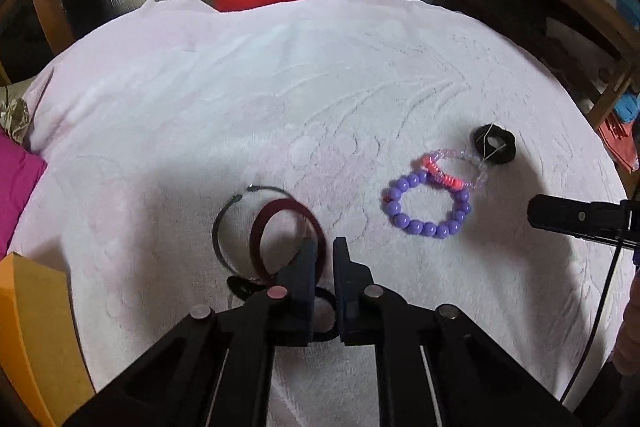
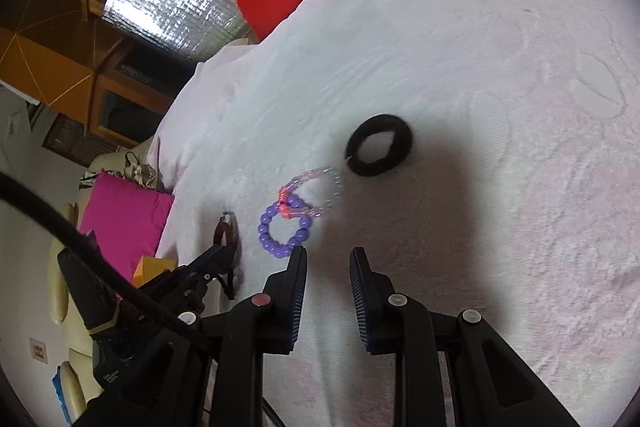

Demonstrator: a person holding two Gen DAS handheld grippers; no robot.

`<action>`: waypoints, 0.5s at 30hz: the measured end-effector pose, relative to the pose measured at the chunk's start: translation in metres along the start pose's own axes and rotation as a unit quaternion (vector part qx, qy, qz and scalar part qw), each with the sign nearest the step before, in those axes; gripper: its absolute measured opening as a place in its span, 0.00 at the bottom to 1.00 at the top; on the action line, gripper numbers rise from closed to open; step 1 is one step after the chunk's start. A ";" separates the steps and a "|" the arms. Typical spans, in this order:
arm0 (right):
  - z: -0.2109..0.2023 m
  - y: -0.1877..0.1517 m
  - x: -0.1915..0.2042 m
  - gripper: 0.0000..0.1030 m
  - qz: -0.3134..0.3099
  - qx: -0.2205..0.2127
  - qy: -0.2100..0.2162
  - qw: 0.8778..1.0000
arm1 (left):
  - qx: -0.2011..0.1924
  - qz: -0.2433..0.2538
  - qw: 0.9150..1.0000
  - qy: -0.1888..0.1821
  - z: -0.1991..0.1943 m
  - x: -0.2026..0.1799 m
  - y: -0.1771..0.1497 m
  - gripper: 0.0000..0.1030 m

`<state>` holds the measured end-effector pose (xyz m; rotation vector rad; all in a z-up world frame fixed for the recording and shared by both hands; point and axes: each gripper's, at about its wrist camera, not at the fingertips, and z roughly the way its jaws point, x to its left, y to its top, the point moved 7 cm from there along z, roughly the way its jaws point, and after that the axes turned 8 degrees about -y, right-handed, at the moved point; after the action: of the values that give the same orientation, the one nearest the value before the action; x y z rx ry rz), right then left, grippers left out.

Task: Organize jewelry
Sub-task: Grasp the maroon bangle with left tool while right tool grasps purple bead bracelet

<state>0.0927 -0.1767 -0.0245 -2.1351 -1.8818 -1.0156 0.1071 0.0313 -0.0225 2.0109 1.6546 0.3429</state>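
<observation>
Nearest the left wrist camera, the left gripper [image 1: 325, 247] has its jaws nearly pressed together; the maroon bangle [image 1: 286, 237] passes by the left fingertip, and whether its rim is actually pinched I cannot tell. That bangle is a thin, stiff hoop, light and probably slick; I judge the rim the only place to take it, squarely across the band so it does not squirt out. A thin dark wire bangle [image 1: 232, 223] overlaps it at nine o'clock, so lifting one may drag the other.

At two o'clock from the left gripper lies the purple bead bracelet [image 1: 428, 207], light and floppy; a pinch across a few beads should hold. Touching it at its one o'clock is a clear bead bracelet [image 1: 456, 171] with a pink-red section, likely to tangle with it. Beyond that, a black hair tie [image 2: 378, 145], soft and easy to squeeze anywhere.

All rest on a white towel [image 1: 280, 87] over the surface. The right gripper [image 2: 328, 253] hangs with jaws spread and empty, just beside the purple bracelet.

No jewelry box or tray is visible; an orange box [image 1: 32, 315] sits at eight o'clock, contents hidden.
</observation>
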 end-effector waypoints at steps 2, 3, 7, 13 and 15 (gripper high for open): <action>0.002 0.000 0.005 0.25 -0.006 -0.001 -0.002 1.000 | -0.003 0.001 1.000 -0.004 -0.004 0.001 -0.003 0.06; 0.003 0.000 0.007 0.25 -0.009 -0.001 -0.003 1.000 | -0.007 0.003 1.000 -0.006 -0.007 0.001 -0.004 0.06; 0.011 0.001 0.015 0.25 -0.022 -0.009 -0.023 0.999 | -0.024 0.024 0.999 0.001 -0.016 0.000 -0.003 0.06; 0.019 0.003 0.021 0.25 -0.031 -0.021 -0.047 0.998 | -0.012 0.075 0.997 0.009 -0.010 -0.010 -0.002 0.08; 0.023 0.002 0.024 0.25 -0.036 -0.019 -0.056 0.998 | -0.001 0.077 0.997 0.004 -0.005 -0.009 -0.006 0.08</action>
<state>0.1034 -0.1453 -0.0284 -2.2037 -2.0208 -0.9713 0.0979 0.0240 -0.0205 2.1427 1.5070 0.4067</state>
